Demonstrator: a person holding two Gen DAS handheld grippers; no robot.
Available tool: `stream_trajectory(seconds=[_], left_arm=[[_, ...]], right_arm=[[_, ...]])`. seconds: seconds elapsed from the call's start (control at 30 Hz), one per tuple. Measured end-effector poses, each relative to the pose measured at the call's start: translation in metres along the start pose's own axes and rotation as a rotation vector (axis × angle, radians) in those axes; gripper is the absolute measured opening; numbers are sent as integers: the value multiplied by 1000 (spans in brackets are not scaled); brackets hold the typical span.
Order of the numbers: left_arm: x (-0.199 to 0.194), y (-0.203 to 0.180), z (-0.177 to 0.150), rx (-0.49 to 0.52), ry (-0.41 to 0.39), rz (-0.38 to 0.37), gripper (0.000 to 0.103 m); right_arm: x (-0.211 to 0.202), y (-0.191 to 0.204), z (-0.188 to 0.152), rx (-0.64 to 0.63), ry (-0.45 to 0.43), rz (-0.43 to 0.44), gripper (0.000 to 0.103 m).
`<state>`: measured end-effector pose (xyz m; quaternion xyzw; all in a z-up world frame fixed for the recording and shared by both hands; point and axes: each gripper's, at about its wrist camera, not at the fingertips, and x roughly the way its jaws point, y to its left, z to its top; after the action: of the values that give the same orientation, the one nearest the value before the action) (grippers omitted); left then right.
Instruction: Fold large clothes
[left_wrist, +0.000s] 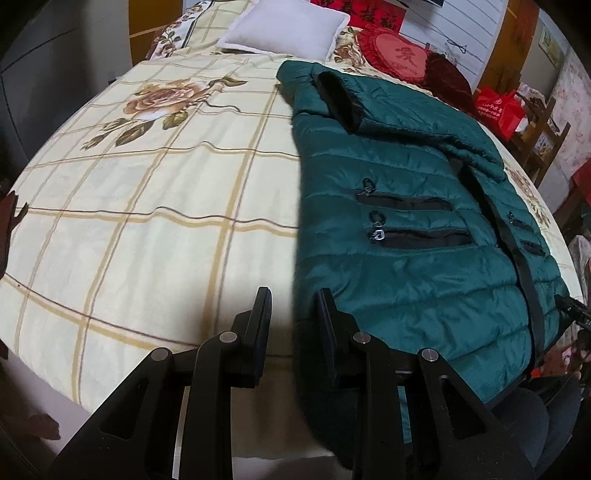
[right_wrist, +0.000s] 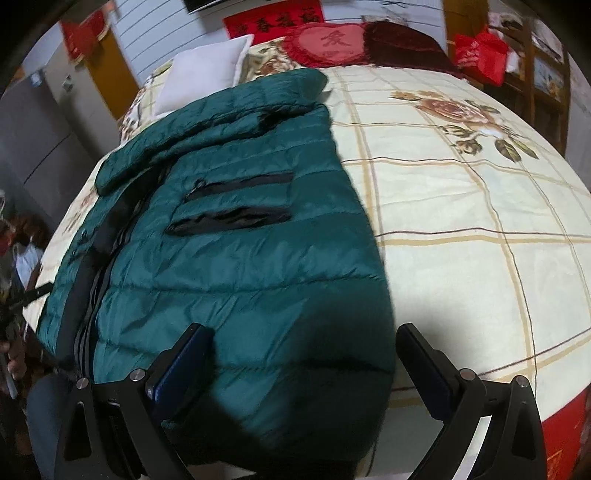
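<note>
A dark green puffer jacket (left_wrist: 406, 221) lies front-up on the bed, its sleeves folded across the chest and its hem hanging over the near bed edge. It also shows in the right wrist view (right_wrist: 240, 258). My left gripper (left_wrist: 293, 299) is open at the jacket's left hem corner, its right finger (left_wrist: 328, 325) against the fabric. My right gripper (right_wrist: 303, 339) is wide open over the jacket's right hem corner, with the fabric between the jaws.
The bed has a cream checked sheet (left_wrist: 147, 203) with rose prints. A white pillow (left_wrist: 284, 27) and a red heart cushion (left_wrist: 399, 55) lie at the head. A red bag (left_wrist: 498, 107) sits on a wooden shelf at the right.
</note>
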<state>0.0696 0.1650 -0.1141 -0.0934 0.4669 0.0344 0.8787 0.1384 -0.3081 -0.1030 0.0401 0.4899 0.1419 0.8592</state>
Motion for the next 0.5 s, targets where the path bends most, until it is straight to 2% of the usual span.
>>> stream_trajectory(seconds=[0.17, 0.3, 0.43, 0.5], left_arm=[[-3, 4, -4, -23, 8, -10, 25], [-12, -4, -7, -23, -2, -66, 25], [-12, -11, -17, -55, 22, -165, 25], [-8, -15, -20, -39, 28, -157, 25]], right_arm=[[0, 3, -4, -25, -8, 24, 102], [0, 5, -6, -34, -14, 13, 103], [0, 6, -6, -39, -5, 3, 103], [1, 8, -5, -46, -2, -5, 103]])
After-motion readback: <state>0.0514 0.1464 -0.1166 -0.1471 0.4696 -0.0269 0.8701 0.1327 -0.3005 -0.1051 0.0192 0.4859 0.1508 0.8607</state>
